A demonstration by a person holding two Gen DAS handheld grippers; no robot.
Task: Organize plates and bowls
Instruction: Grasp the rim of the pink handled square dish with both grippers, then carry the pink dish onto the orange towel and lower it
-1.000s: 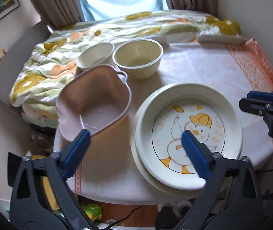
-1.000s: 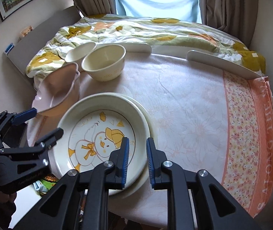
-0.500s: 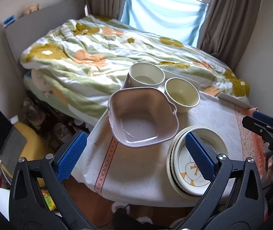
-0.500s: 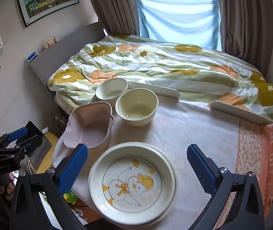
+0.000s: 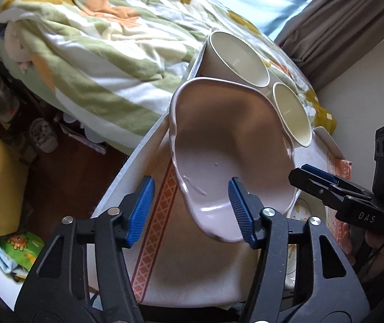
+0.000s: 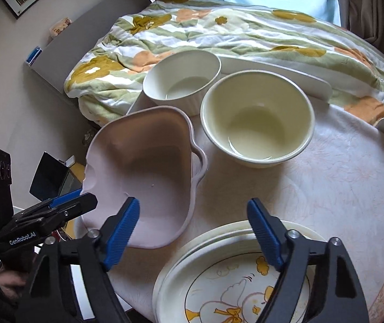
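Our left hand-held gripper [image 5: 190, 210] has its jaws apart, just been closing in, and the near rim of the pink dish [image 5: 229, 156] sits between them; we cannot tell whether the pads touch it yet. That dish overhangs the left edge of the tabletop [image 6: 340, 188], right beside the bed [image 6: 232, 29]. Our right hand-held gripper [image 6: 196, 232] hangs with jaws apart, also just been narrowing, nothing between them, above the duck plate [image 6: 235, 290], which is stacked on another plate at the near edge. The white bowl [image 6: 182, 80] and cream bowl [image 6: 256, 118] stand touching behind the dish. The right half of the tabletop lies open. We read "GenRobot.AI" on the left tool and "DAS" on the right.
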